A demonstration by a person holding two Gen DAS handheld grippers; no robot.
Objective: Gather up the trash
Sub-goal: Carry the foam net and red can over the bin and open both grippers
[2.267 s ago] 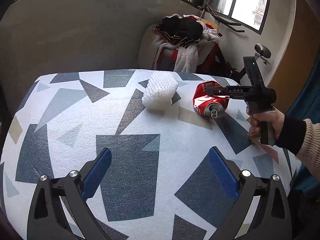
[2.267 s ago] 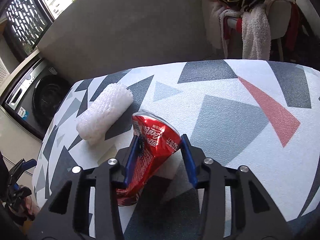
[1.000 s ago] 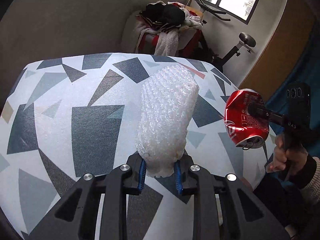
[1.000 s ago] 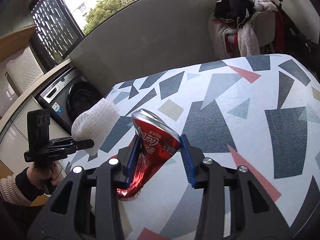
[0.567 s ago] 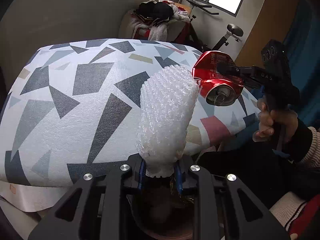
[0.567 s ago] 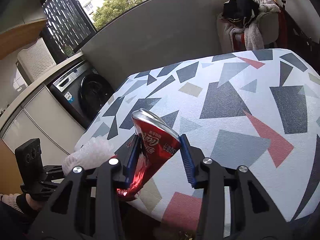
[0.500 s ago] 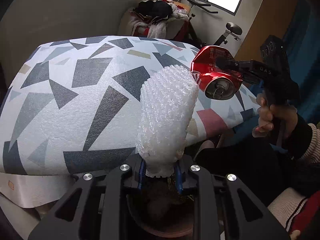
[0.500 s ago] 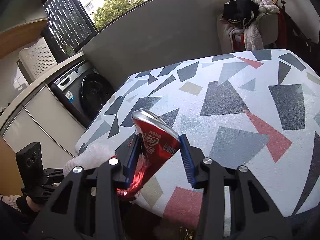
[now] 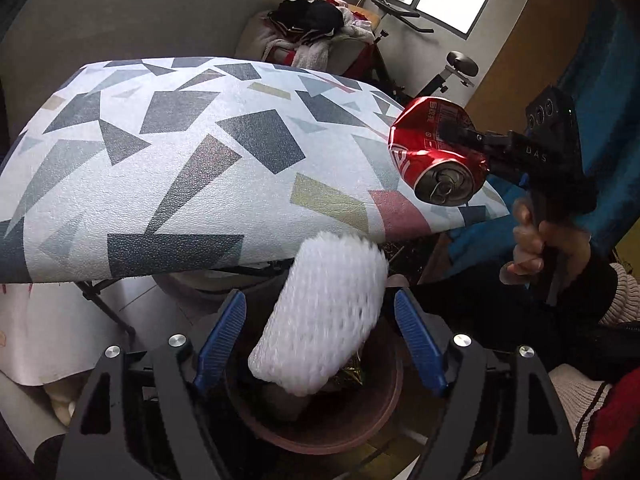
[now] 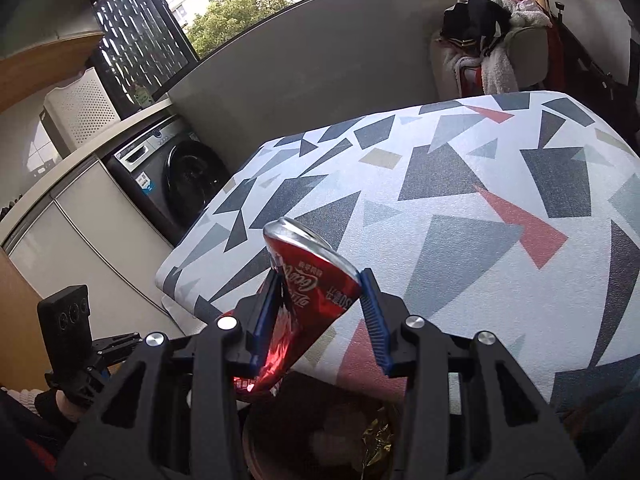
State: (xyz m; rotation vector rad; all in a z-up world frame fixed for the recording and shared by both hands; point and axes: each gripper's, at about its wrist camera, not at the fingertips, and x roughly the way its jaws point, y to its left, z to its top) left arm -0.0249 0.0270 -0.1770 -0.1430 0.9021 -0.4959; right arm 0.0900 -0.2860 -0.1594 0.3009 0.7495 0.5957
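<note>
The left tongs (image 9: pixel 320 334) gape wide; the white foam net sleeve (image 9: pixel 324 316), featherlight and squashy, hangs loose above the brown bin (image 9: pixel 320 420). The right tongs (image 10: pixel 320 312) pinch the crushed cola can (image 10: pixel 308 288) across its thin, dented middle, above the bin, beside the tabletop (image 10: pixel 460 208).

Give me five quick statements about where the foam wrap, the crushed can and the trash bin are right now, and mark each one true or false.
1. The left hand-held gripper is clamped on the white foam wrap. False: its jaws stand open, with gaps on both sides of the foam.
2. The foam wrap is above the brown trash bin. True.
3. The right hand-held gripper grips the crushed red can. True.
4. The can lies on the patterned table. False: it is held in the air near the table's edge.
5. The bin sits on the tabletop. False: it is lower down, beside the table's edge.
</note>
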